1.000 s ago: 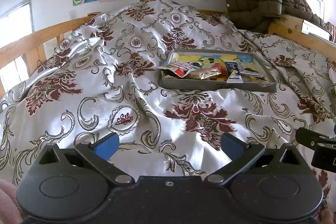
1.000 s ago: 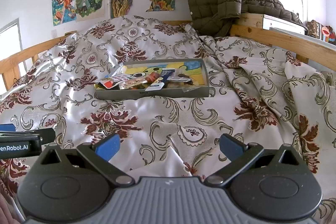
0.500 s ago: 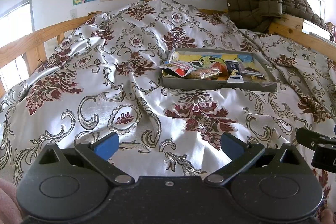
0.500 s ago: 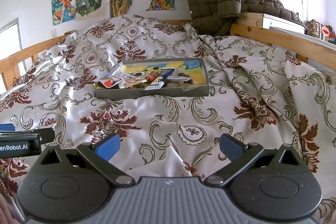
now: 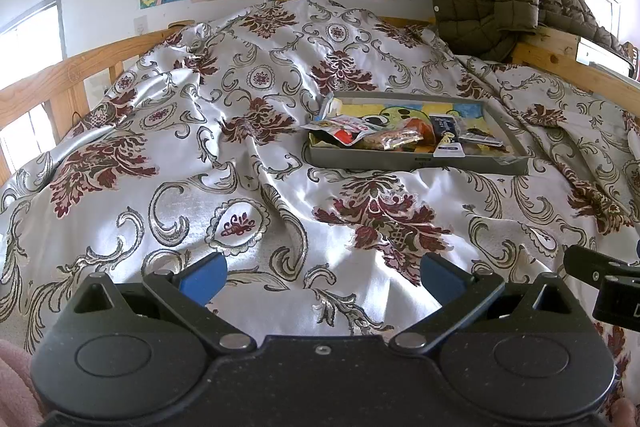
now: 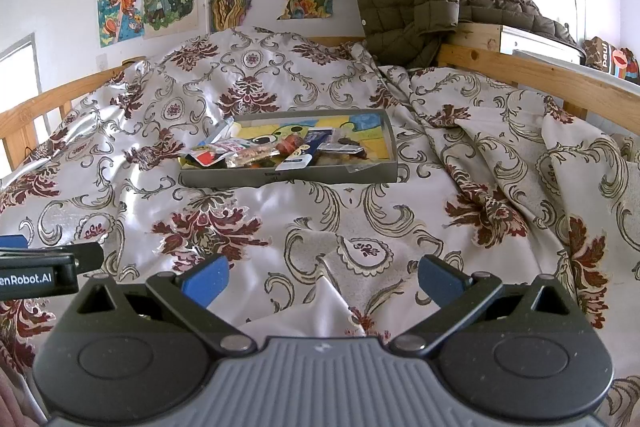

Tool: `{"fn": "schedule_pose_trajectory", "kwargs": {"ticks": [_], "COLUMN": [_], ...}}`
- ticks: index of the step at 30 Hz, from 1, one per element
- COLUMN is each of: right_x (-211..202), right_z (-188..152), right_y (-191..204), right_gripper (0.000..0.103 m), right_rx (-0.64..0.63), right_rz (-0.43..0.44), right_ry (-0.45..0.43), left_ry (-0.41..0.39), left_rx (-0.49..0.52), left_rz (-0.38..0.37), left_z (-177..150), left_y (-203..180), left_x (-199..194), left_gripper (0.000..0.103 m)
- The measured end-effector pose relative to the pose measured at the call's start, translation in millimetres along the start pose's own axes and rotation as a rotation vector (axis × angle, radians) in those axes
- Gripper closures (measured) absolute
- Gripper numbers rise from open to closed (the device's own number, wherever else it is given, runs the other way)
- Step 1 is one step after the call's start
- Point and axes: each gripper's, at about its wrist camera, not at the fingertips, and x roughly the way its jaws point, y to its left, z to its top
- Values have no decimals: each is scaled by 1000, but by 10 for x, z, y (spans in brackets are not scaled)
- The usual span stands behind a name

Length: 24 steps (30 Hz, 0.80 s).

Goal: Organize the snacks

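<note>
The left gripper [image 5: 322, 277] and right gripper [image 6: 324, 277] both hover with fingers spread wide and nothing between them, well short of the grey tray [image 6: 288, 179]. The tray sits on the patterned bedspread [image 6: 280, 227], holding a heap of snack packets [image 6: 276, 151] toward its left end.

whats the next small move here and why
Probably bring the right gripper forward toward the shallow grey tray on the patterned satin bedspread. Both it and the left gripper are open, hold nothing, and sit well short of the heaped snack packets.
</note>
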Motion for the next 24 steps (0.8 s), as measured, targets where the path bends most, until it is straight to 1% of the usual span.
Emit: {"fn": "schedule_pose_trajectory", "kwargs": {"ticks": [12,18,24], "right_x": [-1,-3,2], "right_z": [4,2,-3], "right_y": [1,-1,1], "right_gripper": [0,0,0], "right_rx": [0,0,-1], "right_rz": [0,0,0], "right_ry": [0,0,2], "left_ry": [-2,8,12], "left_rx": [-16,-37,-39], "left_rz": [9,-10,-10], "left_z": [-25,-4,0], "left_y": [45,51,58], "left_x": [-25,-62,-80], "left_gripper": [1,1,1]}}
